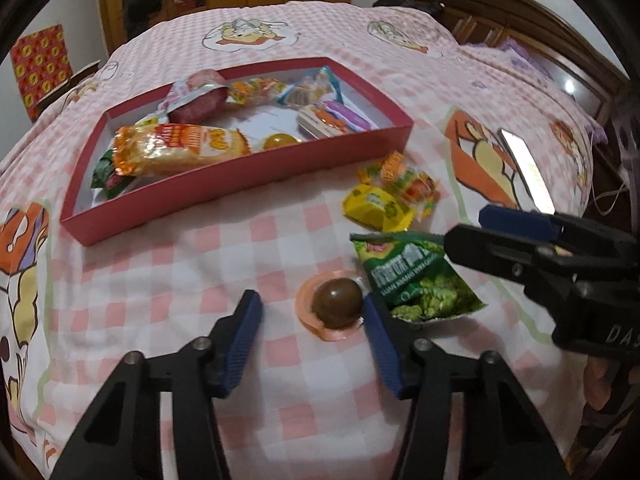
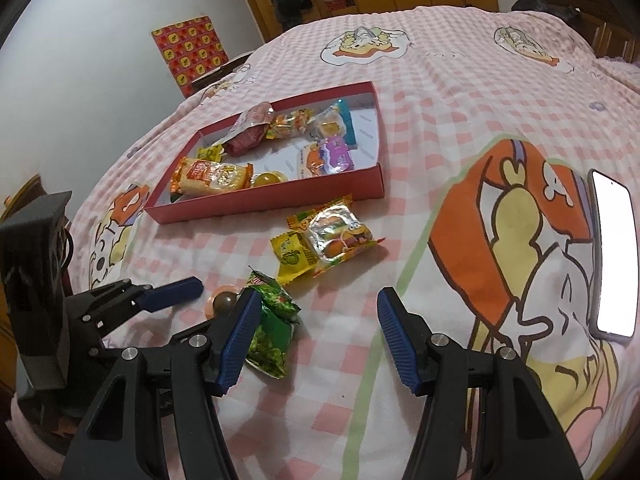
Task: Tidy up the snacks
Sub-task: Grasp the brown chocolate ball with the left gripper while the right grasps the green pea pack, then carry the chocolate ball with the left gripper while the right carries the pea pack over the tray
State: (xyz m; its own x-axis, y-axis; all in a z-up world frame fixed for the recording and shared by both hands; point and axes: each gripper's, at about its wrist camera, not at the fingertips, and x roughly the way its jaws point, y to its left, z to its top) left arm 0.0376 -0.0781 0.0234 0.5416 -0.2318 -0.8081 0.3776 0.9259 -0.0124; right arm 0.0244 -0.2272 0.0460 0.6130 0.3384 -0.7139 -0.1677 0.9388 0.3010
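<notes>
Jaws of the left gripper (image 1: 312,312) were spread wide, low over the bed (image 1: 200,248), bracketing the brown jelly cup (image 1: 335,307); its right pad sat just beside the cup's rim, left pad well apart. Likely lined up to pinch that cup next, nothing gripped yet. Jaws of the right gripper (image 2: 316,312) were spread too, empty, hovering near the green pea snack bag (image 2: 272,328), its left pad overlapping the bag's edge in the right wrist view; contact could not be told.

Cup sat on the checked sheet, touching or just beside the green bag. Further out lay the yellow candy packet (image 1: 372,208) and the burger gummy pack (image 2: 340,232), overlapping each other, between the loose cluster and the red box (image 1: 248,178). These four remained outside, so sorting looked partly done.

Box already held a cracker pack (image 1: 176,148), a red sausage pack (image 1: 200,96), a yellow jelly cup (image 1: 280,141), a purple wafer pack (image 1: 340,118) and a few small wrappers; probably the collecting spot. A phone (image 2: 614,256) with lit screen lay well apart on the right.

Hidden: box's near wall cut off lower parts of items inside; a dark green wrapper in the box corner was mostly covered by the cracker pack. Small print on the packs was unreadable. Cup lid detail blurred. Person's hands out of view.
</notes>
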